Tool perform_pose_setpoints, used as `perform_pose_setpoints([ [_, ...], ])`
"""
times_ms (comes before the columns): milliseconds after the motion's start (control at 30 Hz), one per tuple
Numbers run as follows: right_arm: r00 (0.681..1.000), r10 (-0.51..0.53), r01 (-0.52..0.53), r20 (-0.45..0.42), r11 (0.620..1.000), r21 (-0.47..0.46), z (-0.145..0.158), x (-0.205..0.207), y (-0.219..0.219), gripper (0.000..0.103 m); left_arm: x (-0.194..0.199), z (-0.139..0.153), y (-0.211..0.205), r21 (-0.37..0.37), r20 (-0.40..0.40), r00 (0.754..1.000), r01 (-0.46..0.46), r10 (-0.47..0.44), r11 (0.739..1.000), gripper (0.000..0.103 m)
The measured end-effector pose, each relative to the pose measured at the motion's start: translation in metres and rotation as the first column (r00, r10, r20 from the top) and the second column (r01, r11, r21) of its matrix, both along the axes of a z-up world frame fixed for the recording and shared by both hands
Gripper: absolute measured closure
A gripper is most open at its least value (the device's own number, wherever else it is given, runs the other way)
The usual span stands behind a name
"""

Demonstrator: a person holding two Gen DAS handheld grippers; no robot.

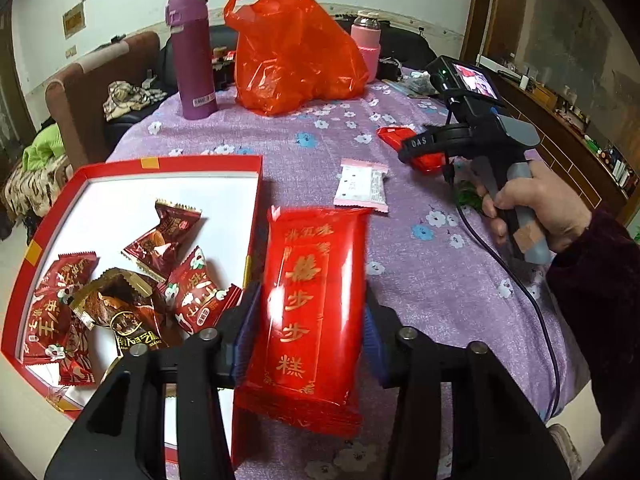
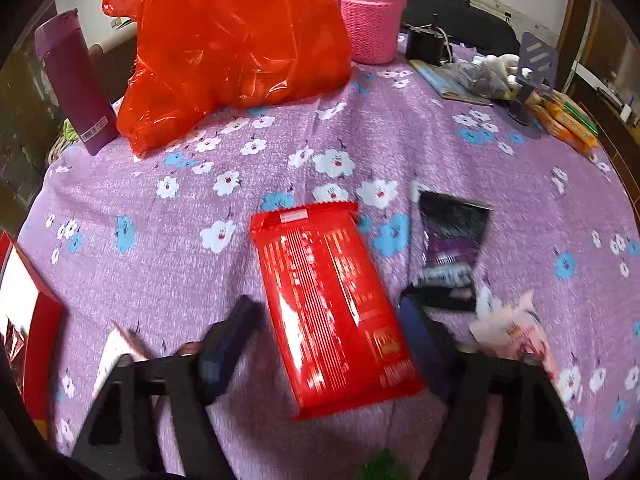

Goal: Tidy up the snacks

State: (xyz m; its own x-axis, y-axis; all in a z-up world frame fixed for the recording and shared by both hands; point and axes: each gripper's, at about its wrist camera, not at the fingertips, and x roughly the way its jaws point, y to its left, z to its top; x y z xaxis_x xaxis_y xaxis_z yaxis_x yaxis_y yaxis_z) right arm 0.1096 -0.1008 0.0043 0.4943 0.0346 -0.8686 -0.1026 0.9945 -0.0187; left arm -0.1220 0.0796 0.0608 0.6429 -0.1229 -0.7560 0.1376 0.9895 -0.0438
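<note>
My left gripper is shut on a red cake packet with gold characters and holds it just right of the red box. The box has a white floor and holds several dark red snack packets. My right gripper is open, its jaws either side of a second red packet lying on the purple cloth; it also shows in the left wrist view. A pink-white packet lies between box and right gripper. A black-purple packet and a pink packet lie at the right.
A red plastic bag, a purple flask and a pink flask stand at the table's far side. Books, orange boxes and a phone stand lie at the far right. A sofa is beyond the table's left.
</note>
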Motion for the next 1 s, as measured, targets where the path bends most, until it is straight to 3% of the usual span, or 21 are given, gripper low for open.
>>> perform_pose_setpoints([
  [33, 1.000, 0.004, -0.004, -0.012, 1.000, 0.002, 0.002, -0.004, -0.002, 0.054, -0.002, 0.001, -0.002, 0.001, 0.003, 1.000, 0.004, -0.004, 1.000, 0.073],
  [167, 0.999, 0.028, -0.029, -0.039, 1.000, -0.007, 0.008, -0.027, -0.001, 0.055, -0.007, 0.003, -0.013, 0.005, 0.012, 1.000, 0.025, -0.025, 1.000, 0.073],
  [400, 0.993, 0.059, -0.047, -0.100, 0.991, 0.122, 0.014, -0.084, -0.021, 0.055, -0.014, -0.003, -0.016, 0.030, -0.025, 0.999, 0.039, -0.038, 0.999, 0.073],
  [500, 0.995, 0.071, -0.059, -0.070, 0.987, 0.152, 0.024, -0.124, -0.040, 0.055, -0.018, -0.009, -0.010, 0.043, -0.062, 0.998, 0.031, -0.028, 0.999, 0.073],
  [600, 0.998, 0.063, -0.061, -0.018, 0.991, 0.119, 0.036, -0.164, -0.060, 0.055, -0.021, -0.012, -0.005, 0.027, -0.095, 0.995, 0.044, -0.042, 0.999, 0.058],
  [733, 0.999, -0.019, 0.015, 0.026, 0.989, 0.147, 0.047, -0.205, -0.107, 0.055, -0.019, -0.013, -0.006, 0.011, -0.121, 0.992, 0.039, -0.038, 0.999, 0.049],
  [933, 0.976, -0.215, 0.206, 0.041, 0.966, 0.155, 0.043, -0.226, -0.182, 0.055, -0.003, -0.024, -0.029, 0.058, -0.172, 0.982, 0.090, -0.079, 0.994, 0.041],
  [1000, 0.964, -0.264, 0.260, 0.028, 0.960, 0.101, 0.034, -0.226, -0.199, 0.055, 0.003, -0.031, -0.036, 0.087, -0.197, 0.978, 0.082, -0.064, 0.993, 0.041],
])
